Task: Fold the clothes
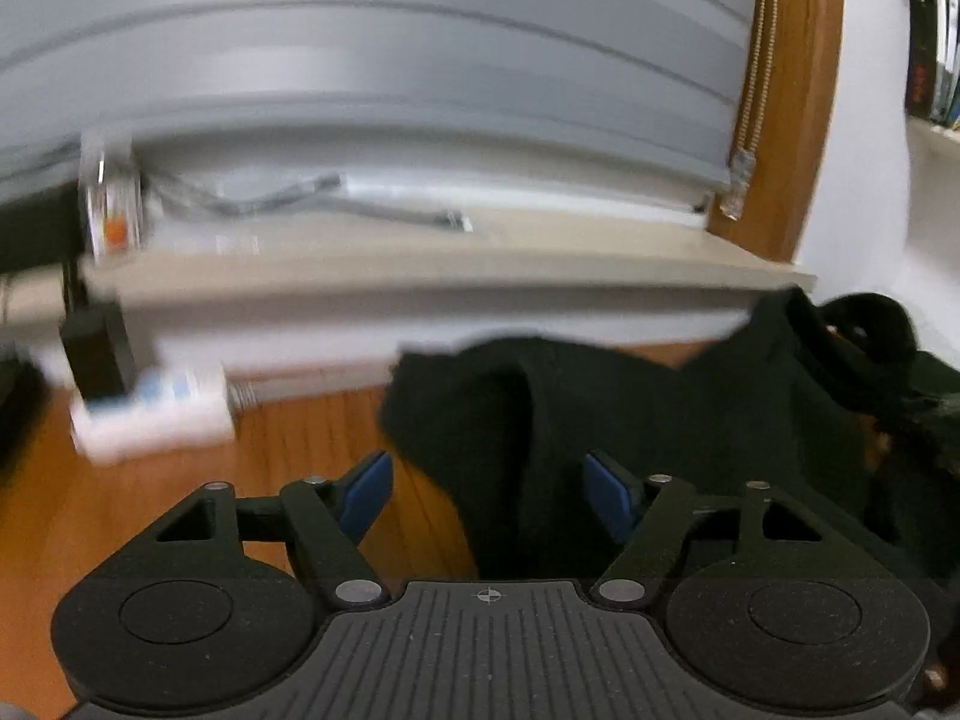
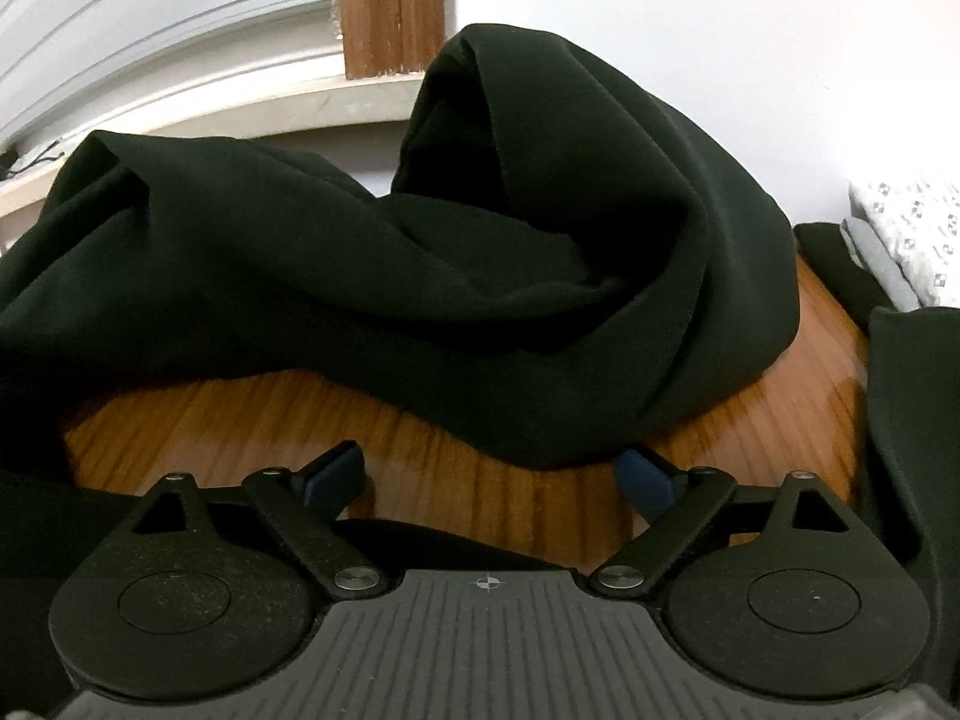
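Note:
A black garment (image 1: 660, 420) lies bunched on a wooden table (image 1: 288, 444). In the left wrist view my left gripper (image 1: 489, 495) is open, its blue pads wide apart, and a fold of the black cloth lies between them. In the right wrist view the same black garment (image 2: 480, 276) rises in a crumpled heap across the table (image 2: 300, 420). My right gripper (image 2: 489, 477) is open just in front of the heap's near edge, with bare wood between its pads. Its right pad (image 2: 645, 477) touches the cloth's hem.
A white box (image 1: 150, 414) and a black adapter (image 1: 96, 354) sit at the table's far left. A window sill (image 1: 420, 276) with cables runs behind, under grey blinds. A wooden frame (image 2: 390, 6) stands behind. Patterned bedding (image 2: 906, 234) lies at the far right.

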`<state>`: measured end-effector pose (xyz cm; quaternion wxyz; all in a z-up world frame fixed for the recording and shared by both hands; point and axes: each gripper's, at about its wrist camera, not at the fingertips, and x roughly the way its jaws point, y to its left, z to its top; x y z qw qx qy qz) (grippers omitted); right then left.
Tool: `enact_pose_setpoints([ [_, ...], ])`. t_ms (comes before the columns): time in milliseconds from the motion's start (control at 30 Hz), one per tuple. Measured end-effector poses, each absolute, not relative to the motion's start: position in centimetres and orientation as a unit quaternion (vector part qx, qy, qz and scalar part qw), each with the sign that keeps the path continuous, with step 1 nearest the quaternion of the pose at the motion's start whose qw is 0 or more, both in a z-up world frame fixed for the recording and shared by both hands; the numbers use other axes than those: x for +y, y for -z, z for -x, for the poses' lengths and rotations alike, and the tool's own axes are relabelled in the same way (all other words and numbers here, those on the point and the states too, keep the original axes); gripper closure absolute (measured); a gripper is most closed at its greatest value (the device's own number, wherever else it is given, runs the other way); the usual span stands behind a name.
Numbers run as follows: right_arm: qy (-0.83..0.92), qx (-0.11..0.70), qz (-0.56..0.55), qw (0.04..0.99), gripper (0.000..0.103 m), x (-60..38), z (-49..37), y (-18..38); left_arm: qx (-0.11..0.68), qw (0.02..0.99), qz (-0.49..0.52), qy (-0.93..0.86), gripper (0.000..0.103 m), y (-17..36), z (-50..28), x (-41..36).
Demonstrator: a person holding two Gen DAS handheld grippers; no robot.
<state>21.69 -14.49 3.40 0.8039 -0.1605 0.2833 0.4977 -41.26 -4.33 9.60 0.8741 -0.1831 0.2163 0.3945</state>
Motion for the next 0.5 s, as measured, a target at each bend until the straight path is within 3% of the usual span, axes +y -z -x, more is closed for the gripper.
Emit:
enact_pose_setpoints([
  [333, -0.505, 0.220, 0.213, 0.807, 0.013, -13.1, -15.4, -7.1, 0.225, 0.898, 0.204, -0.318, 0.032, -6.3, 42.1, -7.0],
  [500, -0.550, 0.167, 0.244, 0.781, 0.013, -9.3, -8.6, -9.2, 0.205, 0.906, 0.205, -0.308, 0.063, -6.4, 41.8, -7.2],
])
